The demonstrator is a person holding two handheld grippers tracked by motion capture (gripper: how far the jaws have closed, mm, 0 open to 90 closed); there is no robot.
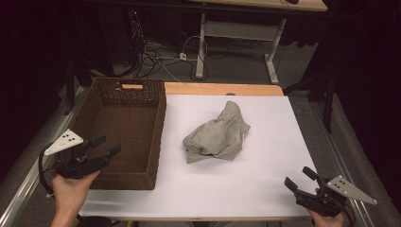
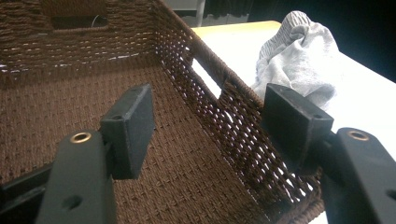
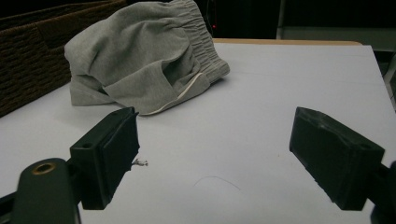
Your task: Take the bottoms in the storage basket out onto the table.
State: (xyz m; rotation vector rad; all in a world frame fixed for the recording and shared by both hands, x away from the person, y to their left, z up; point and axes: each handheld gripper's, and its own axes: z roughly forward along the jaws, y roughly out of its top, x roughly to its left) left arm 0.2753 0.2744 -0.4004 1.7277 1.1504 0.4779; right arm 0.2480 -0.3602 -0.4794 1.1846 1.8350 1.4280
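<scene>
Readable text: none.
Grey garment point(image 1: 218, 135): no label or print legible.
Woven basket point(image 1: 156, 137): no tag or brand visible.
White table cover point(image 1: 265, 156): no writing visible.

Soft grey cloth garment point(image 1: 217, 135), rough brown woven basket point(image 1: 158, 137), matt white table cover point(image 1: 265, 156)

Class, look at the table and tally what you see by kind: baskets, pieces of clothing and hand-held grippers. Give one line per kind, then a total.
Woven brown basket: 1
Crumpled grey garment: 1
Hand-held grippers: 2, the left gripper over the basket and the right gripper near the table's front edge, both with jaws open and empty
Total: 4
</scene>
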